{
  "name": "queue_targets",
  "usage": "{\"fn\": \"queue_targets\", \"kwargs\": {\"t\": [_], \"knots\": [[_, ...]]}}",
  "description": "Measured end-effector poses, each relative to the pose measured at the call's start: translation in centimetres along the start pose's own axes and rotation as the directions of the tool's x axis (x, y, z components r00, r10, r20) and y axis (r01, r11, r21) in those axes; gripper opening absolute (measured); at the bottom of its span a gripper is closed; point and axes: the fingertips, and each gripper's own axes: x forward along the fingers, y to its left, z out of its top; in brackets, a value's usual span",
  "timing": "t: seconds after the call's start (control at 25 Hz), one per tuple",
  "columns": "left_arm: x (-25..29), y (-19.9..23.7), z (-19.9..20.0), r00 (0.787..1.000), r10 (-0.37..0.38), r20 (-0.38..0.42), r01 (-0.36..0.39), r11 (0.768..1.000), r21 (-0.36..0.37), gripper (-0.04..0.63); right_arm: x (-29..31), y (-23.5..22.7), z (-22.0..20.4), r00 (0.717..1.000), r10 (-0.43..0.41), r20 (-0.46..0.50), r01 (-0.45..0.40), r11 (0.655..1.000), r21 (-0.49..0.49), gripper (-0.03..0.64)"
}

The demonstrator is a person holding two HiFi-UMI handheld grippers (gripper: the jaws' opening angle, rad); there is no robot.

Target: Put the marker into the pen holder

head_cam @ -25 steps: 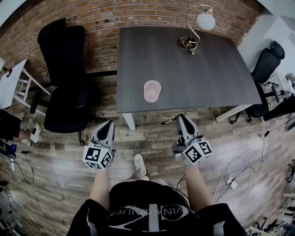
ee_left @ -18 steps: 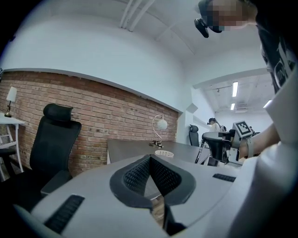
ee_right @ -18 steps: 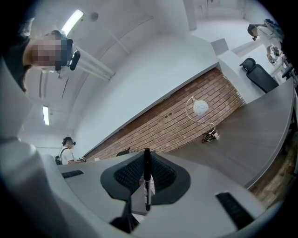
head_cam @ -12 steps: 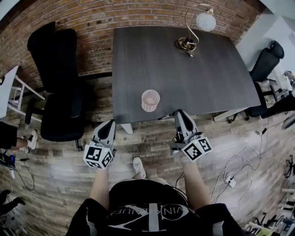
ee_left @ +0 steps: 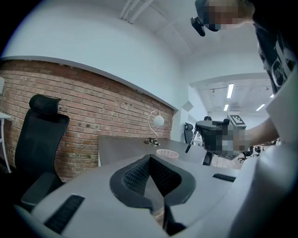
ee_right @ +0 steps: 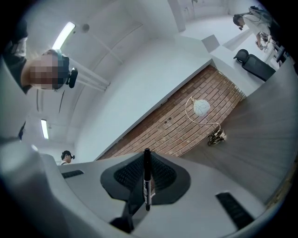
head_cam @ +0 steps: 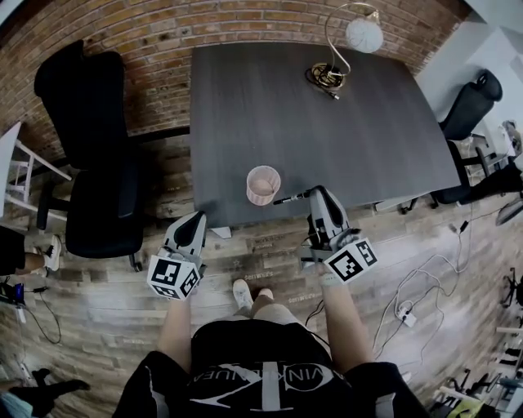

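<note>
1. The table [head_cam: 343,122] now lies nearer to the person than before. Its front edge has come up to the right gripper [head_cam: 315,196], which was over the floor [head_cam: 245,253].
2. This gripper is clamped on the marker [head_cam: 292,197] at centre frame. The marker's tip is just beside the pink pen holder [head_cam: 263,184], not inside.
3. The left gripper [head_cam: 194,220], at lower left, has its jaws together and empty.
4. A black chair [head_cam: 90,147] stands at left and a lamp [head_cam: 347,49] at top.
5. A brick wall [head_cam: 122,24] is behind them.

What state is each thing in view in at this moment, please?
right gripper, shut on the marker.
left gripper, shut, empty.
marker, held, not yet in the pen holder.
pen holder, upright on the table, nothing seen inside.
desk lamp, standing at the table's far side.
</note>
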Motion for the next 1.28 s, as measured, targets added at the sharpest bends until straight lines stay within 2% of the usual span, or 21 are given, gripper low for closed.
{"fn": "queue_targets", "kwargs": {"t": [0.2, 0.56, 0.88, 1.28], "knots": [[0.7, -0.3, -0.4, 1.000, -0.004, -0.018, 0.004, 1.000, -0.005, 0.014, 1.3, -1.0, 0.2, 1.000, -0.003, 0.017, 0.002, 0.999, 0.047, 0.052], [1.7, 1.3, -0.7, 0.999, 0.037, -0.024, -0.038, 0.999, -0.018, 0.014, 4.2, -2.8, -2.2, 0.999, -0.009, -0.051, 0.011, 0.999, 0.035, 0.052], [2.9, 1.7, -1.5, 0.999, 0.044, -0.025, -0.045, 0.998, -0.038, 0.012, 6.2, -3.5, -5.6, 0.991, -0.003, -0.132, 0.001, 1.000, -0.013, 0.052], [3.9, 1.5, -2.5, 0.998, 0.044, -0.040, -0.047, 0.997, -0.064, 0.012, 7.3, -3.1, -9.3, 0.968, 0.014, -0.251, -0.048, 0.990, -0.129, 0.052]]}}
